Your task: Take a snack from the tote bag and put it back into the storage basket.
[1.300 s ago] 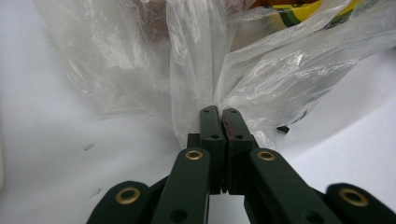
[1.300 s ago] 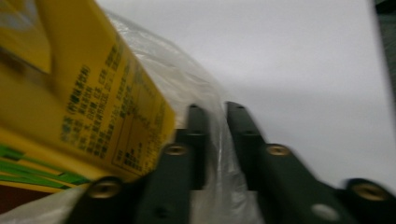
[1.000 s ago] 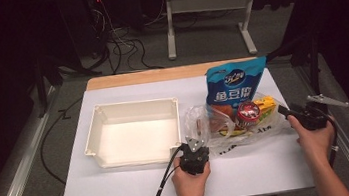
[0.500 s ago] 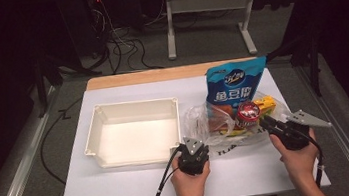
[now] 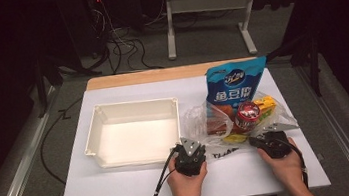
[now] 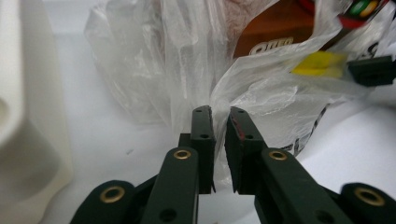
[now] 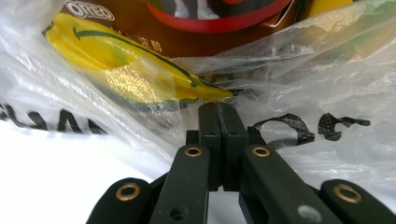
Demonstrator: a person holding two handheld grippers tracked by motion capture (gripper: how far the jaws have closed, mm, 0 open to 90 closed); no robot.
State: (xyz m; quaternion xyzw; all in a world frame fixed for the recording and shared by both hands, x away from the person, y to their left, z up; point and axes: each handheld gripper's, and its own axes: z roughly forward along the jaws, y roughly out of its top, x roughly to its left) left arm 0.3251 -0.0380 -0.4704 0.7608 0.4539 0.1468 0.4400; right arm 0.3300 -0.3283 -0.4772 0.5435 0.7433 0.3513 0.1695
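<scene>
Readable print on the snacks in and behind the clear bag

"OREO" is showing in white letters on the brown packet (image 7: 154,35) inside the clear plastic bag (image 7: 327,93), and again, partly cut off, on that packet in the left gripper view. Large white Chinese characters reading "鱼豆腐" are standing on the blue pouch (image 5: 233,83) just behind the bag. Black letters printed on the bag itself are crumpled and cannot be read.
</scene>
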